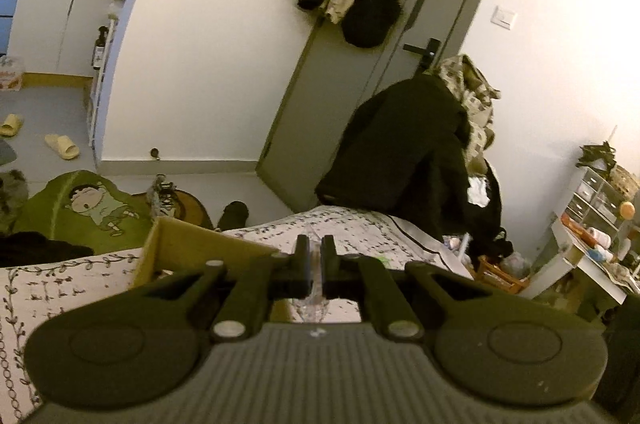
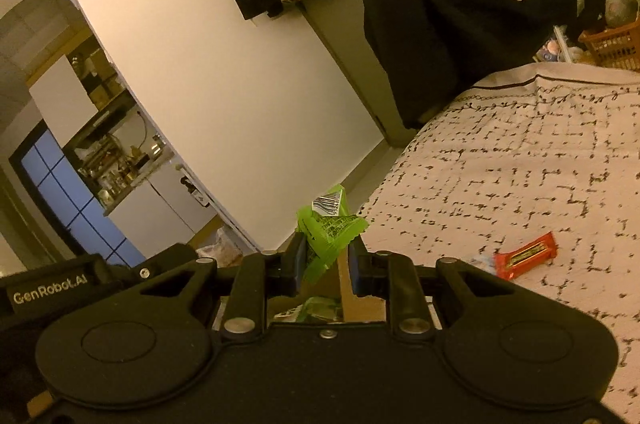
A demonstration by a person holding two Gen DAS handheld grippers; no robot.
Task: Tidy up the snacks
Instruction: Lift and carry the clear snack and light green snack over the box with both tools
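My left gripper [image 1: 316, 244] is shut on a thin clear wrapper [image 1: 314, 306], which shows as a glassy strip between the fingers. It hangs over the patterned bed cover [image 1: 360, 228], just right of an open cardboard box [image 1: 180, 244]. My right gripper [image 2: 326, 248] is shut on a crumpled green snack packet [image 2: 330, 228] with a barcode, held above the box's edge [image 2: 346, 288]. More green packaging [image 2: 316, 308] lies in the box below it. An orange-red snack bar [image 2: 526, 256] lies on the bed cover [image 2: 520, 164] to the right. The left gripper's body [image 2: 52, 292] shows at the left.
A pile of dark coats [image 1: 408, 144] sits on a chair by the grey door [image 1: 340, 84] beyond the bed. A green cartoon rug [image 1: 92, 208] and slippers [image 1: 62, 146] lie on the floor at left. An orange basket [image 2: 612, 40] and a cluttered desk [image 1: 592, 244] are at right.
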